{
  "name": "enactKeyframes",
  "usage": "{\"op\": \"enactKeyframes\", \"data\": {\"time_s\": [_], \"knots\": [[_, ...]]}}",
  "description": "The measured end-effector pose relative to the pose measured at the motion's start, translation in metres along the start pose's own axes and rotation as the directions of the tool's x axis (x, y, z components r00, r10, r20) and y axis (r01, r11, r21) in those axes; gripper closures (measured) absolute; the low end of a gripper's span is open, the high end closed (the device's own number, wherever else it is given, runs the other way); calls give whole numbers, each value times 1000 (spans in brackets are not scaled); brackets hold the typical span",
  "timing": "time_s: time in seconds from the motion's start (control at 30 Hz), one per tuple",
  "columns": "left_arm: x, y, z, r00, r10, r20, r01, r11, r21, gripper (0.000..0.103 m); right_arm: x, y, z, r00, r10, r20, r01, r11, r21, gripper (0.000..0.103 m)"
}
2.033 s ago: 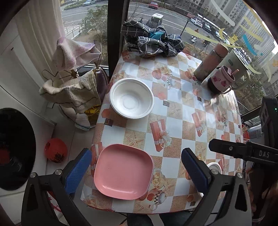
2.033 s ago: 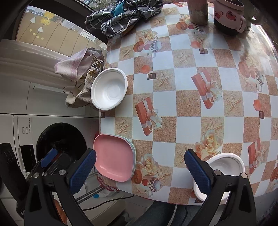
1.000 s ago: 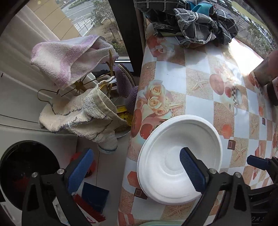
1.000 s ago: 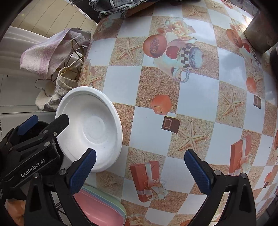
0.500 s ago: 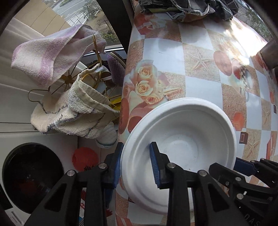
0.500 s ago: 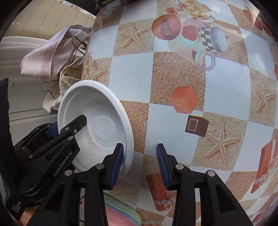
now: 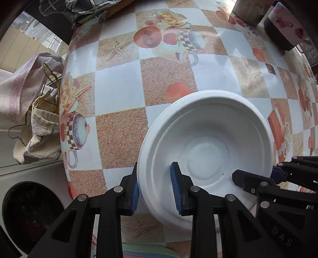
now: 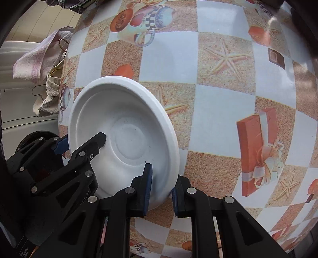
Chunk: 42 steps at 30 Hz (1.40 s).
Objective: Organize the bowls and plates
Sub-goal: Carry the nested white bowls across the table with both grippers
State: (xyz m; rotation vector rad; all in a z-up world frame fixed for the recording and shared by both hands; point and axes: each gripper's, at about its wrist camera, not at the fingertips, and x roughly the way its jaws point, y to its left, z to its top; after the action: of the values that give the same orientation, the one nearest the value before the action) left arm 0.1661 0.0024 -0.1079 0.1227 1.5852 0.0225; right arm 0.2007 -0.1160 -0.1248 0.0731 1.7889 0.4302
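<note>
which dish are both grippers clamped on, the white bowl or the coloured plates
The white bowl: the left gripper and right gripper each pinch its rim. The coloured plates only peek in at the near table edge, untouched.

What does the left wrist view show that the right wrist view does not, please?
Only the left wrist view shows the dark checked cloth and the pink mug at the table's far end. Only the right wrist view shows the printed gift box in full. Both show the white bowl, gripped at its rim by the left gripper and the right gripper, and the hanging towels.
</note>
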Motion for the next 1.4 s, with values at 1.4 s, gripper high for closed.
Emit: {"op": "enactKeyframes", "data": {"time_s": [1.4], "knots": [[-65, -76, -93, 996, -72, 48, 70, 996, 52, 71, -32, -54, -96, 1000, 14, 22, -16, 995, 100, 82]]}}
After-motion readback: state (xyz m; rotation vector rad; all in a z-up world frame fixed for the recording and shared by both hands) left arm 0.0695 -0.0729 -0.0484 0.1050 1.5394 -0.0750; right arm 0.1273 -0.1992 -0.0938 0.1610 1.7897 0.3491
